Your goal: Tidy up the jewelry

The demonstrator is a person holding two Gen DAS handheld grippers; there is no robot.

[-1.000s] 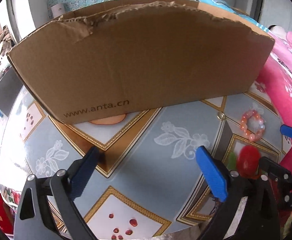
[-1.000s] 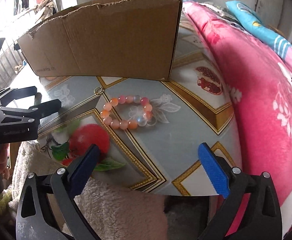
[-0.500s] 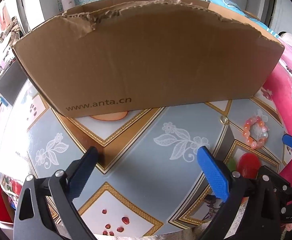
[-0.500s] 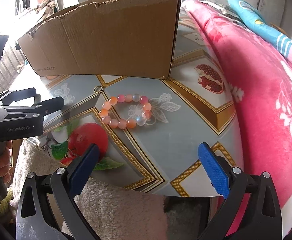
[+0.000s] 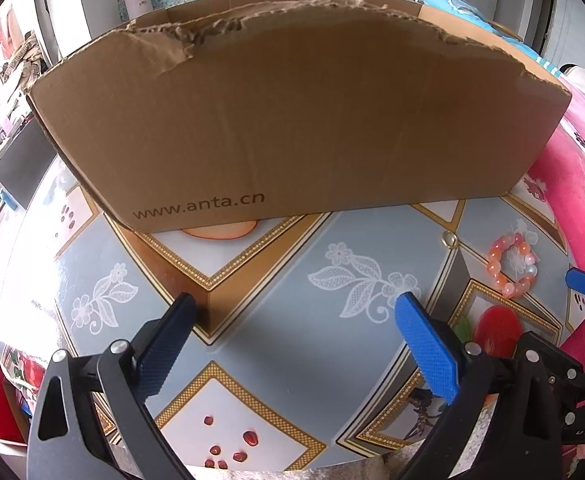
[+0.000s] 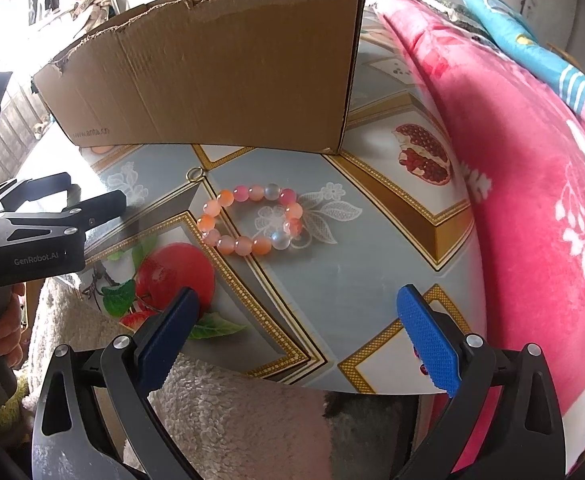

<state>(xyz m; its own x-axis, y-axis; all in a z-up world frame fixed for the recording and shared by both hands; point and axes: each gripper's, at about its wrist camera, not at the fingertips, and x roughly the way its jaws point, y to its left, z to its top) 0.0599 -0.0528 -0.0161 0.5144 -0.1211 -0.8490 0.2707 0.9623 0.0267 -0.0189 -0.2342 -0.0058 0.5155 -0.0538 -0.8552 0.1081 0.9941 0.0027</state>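
On the patterned counter, a pink-orange bead bracelet lies near a cardboard box; both the left hand-held gripper and the right hand-held gripper gape wide, empty.

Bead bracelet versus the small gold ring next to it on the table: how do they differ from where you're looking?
The bead bracelet is a wide loop of pink, orange and clear round beads; the gold ring is a single thin metal hoop, much smaller. The bracelet lies closer to the right gripper; the ring lies farther back, nearer the cardboard box. Both lie flat on the patterned table, apart from each other, and neither is gripped.
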